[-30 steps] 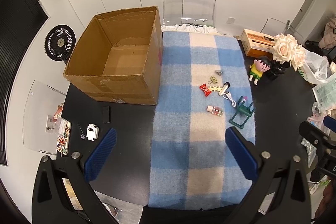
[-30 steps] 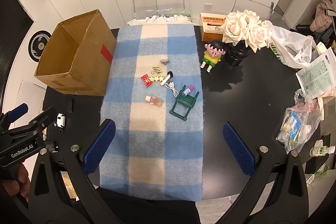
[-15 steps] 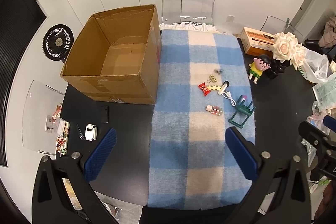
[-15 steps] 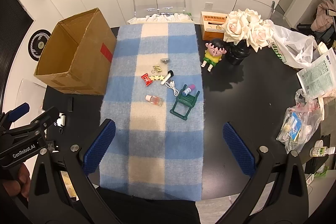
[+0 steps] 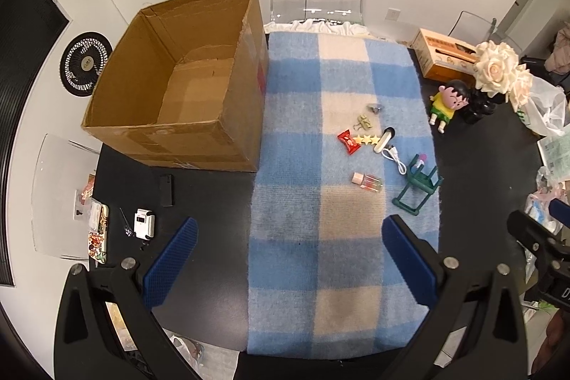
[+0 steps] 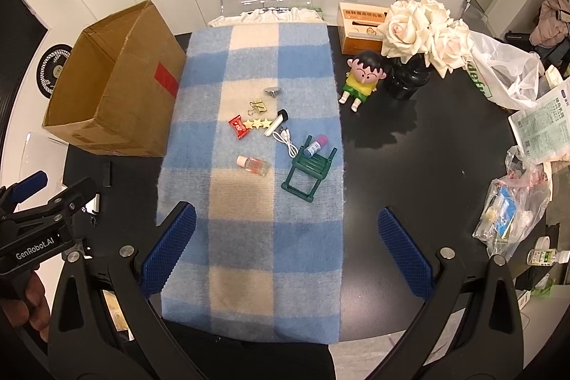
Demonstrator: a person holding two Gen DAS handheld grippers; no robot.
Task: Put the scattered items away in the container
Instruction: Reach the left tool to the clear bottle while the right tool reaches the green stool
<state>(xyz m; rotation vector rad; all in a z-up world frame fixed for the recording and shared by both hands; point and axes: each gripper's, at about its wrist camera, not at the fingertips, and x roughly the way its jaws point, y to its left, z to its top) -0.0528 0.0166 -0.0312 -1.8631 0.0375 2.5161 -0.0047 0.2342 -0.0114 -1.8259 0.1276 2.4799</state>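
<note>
A black table (image 6: 409,166) is covered down its middle by a blue-and-cream checked blanket (image 6: 249,237). At its left edge an open brown cardboard box (image 5: 178,88) stands empty. Scattered mid-blanket are a tipped green toy chair (image 6: 309,168), a small clear bottle (image 6: 253,165), a white cable (image 6: 286,139), a red sweet wrapper (image 6: 238,126) and a gold binder clip (image 6: 258,107). Nothing is judged tidied yet; the nearest, bulkiest piece is best taken first, gripped across a firm part. The left gripper (image 5: 288,267) and right gripper (image 6: 285,251) are held high above the blanket's near end, jaws spread wide, nothing grasped
</note>
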